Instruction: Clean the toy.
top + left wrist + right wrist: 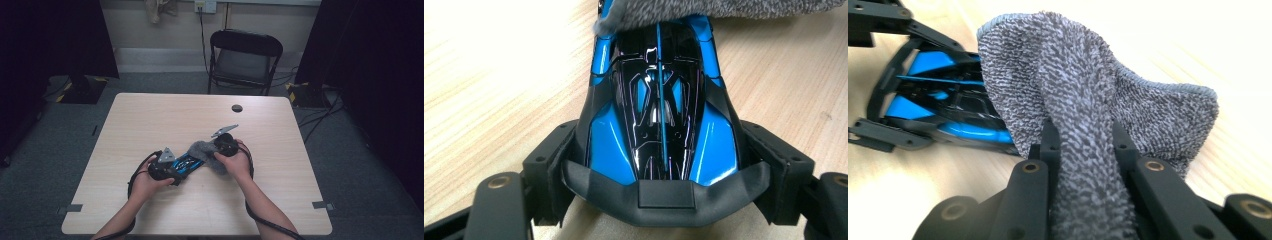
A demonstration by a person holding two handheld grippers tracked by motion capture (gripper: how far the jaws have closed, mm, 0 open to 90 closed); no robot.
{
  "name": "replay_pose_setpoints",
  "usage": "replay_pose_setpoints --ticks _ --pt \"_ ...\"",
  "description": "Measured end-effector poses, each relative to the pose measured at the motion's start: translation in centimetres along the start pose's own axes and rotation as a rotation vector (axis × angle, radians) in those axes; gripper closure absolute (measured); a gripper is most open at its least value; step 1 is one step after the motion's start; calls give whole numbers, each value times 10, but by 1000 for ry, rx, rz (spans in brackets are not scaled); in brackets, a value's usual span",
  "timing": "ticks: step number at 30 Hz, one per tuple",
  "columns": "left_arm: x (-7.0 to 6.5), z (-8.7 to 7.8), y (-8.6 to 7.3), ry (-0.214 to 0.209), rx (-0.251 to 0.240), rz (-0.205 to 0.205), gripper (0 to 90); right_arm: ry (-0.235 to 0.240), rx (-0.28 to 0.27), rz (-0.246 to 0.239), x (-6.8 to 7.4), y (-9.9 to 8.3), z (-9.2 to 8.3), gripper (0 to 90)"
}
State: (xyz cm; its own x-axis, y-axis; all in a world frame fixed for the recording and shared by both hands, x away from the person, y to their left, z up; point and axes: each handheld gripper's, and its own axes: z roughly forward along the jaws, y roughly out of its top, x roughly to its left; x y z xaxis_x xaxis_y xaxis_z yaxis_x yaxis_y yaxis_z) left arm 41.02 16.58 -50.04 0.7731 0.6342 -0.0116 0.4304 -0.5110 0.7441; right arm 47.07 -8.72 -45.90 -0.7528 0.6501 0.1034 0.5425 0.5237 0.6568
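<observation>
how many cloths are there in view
1. The grey cloth is near the table's middle, draped over one end of the blue toy car and pinched by the right hand-held gripper. The left hand-held gripper clamps the car's other end.

left gripper [172,172] clamped wide, right gripper [212,150] pinched tight
</observation>
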Motion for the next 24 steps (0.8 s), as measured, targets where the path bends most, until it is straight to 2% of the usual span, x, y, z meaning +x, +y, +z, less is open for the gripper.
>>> replay_pose_setpoints --ticks 7,9,14,17,21,24 --pt "1 0 0 -7 -2 -5 236 -58 23 19 -15 -16 -9 757" --pt "1 -1 0 1 1 -19 219 -61 25 16 -19 -21 -14 753" --pt "2 -5 2 8 -3 -1 204 -72 40 0 -25 -36 -20 728" --pt "1 -11 4 -1 -15 -11 206 -72 21 6 -26 -43 -22 686" --pt "2 -23 8 3 -43 -16 208 -77 23 -7 -23 -46 -23 523" --pt "5 -29 13 -3 -68 -36 207 -75 21 -33 -20 -48 -23 459"
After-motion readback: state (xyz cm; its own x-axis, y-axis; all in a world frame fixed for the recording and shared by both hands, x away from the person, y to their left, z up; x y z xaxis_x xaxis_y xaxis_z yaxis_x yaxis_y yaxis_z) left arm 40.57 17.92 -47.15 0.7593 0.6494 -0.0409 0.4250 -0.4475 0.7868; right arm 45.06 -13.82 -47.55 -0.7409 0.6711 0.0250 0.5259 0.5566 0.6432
